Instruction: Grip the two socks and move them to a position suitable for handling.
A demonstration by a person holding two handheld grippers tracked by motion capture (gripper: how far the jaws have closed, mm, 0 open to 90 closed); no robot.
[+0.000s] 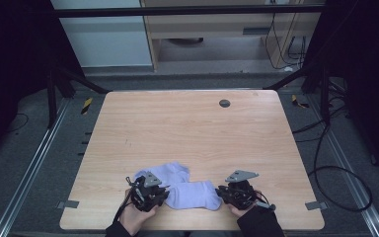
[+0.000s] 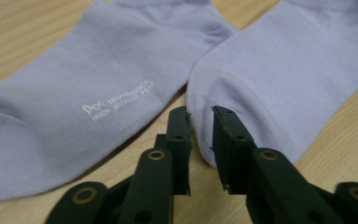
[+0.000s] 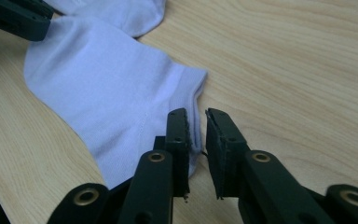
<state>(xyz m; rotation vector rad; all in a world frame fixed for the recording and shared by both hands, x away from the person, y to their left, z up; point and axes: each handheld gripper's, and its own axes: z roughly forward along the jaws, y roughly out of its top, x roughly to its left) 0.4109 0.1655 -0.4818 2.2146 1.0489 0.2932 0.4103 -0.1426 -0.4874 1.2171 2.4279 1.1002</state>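
Wooden table (image 1: 192, 133), pale grain, set on a dark floor, with a small dark round fitting (image 1: 224, 103) near its far edge. Left hand (image 1: 131, 217), at the near edge left of centre, holds the left gripper (image 1: 167, 193); in the left gripper view its black jaws stand narrowly apart, the gap between them resting over the rounded toe end of the nearer sock (image 2: 289, 79), and whether any cloth is pinched cannot be told. Farther sock (image 1: 168, 172), lilac, lies flat just behind and left of the other, reaching toward the table's middle; in the left gripper view it bears small white printed lettering (image 2: 119, 99), and the two socks touch or overlap where they meet. Nearer sock, same lilac, lies flat along the near edge between the two grippers. Right gripper (image 1: 219, 191), held in the right hand (image 1: 242, 210) with a dark sleeve (image 1: 259, 223), sits at the near edge right of centre; in the right gripper view its jaws are slightly apart at the cuff end of that sock, the left jaw over the cloth's edge and the right jaw over bare wood. Strips of grey tape (image 1: 314, 205) mark the table's near corners.
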